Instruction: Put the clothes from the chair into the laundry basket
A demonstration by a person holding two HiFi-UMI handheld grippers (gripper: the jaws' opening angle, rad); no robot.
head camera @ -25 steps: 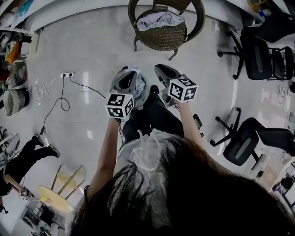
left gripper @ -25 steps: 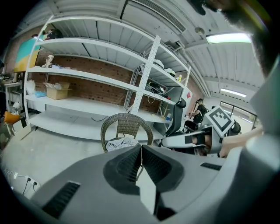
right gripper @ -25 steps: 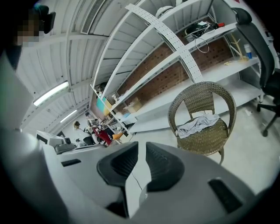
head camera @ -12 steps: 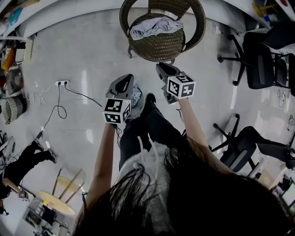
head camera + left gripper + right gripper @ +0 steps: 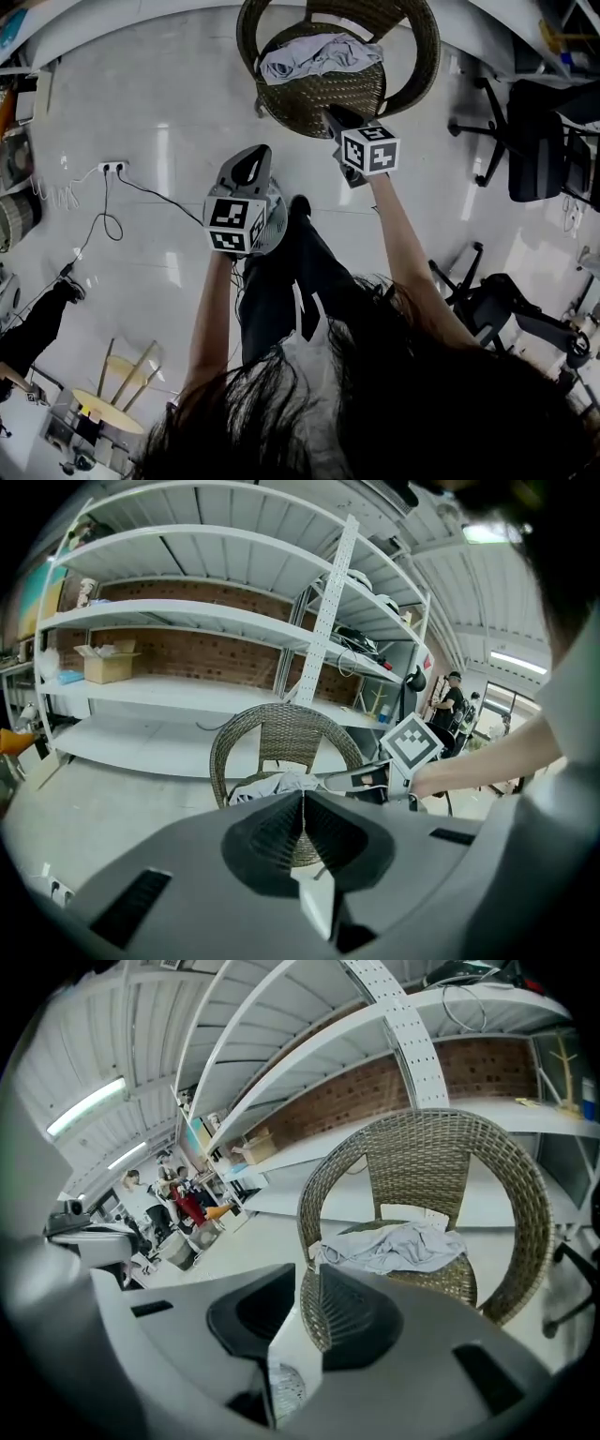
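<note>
A round wicker chair (image 5: 323, 94) stands at the top of the head view with crumpled grey clothes (image 5: 319, 54) on its seat. My right gripper (image 5: 331, 114) hangs just in front of the seat's front edge, its jaws a narrow gap apart with nothing between them. The right gripper view shows the clothes (image 5: 398, 1241) ahead of that gripper (image 5: 305, 1274). My left gripper (image 5: 251, 155) is lower and to the left, shut and empty. A round mesh laundry basket (image 5: 274, 217) sits on the floor under it, mostly hidden. In the left gripper view the clothes (image 5: 281, 785) show beyond the left gripper (image 5: 302, 794).
Black office chairs (image 5: 539, 122) stand to the right, another (image 5: 497, 300) lower right. A power strip with cable (image 5: 111, 169) lies on the floor at left. A person's leg (image 5: 37, 323) and a small wooden stool (image 5: 103, 403) are at lower left. White shelving (image 5: 187, 621) runs behind the chair.
The person has stepped toward the chair. Both grippers have moved closer to it, the right one reaching the seat's front edge. The left gripper now covers the basket.
</note>
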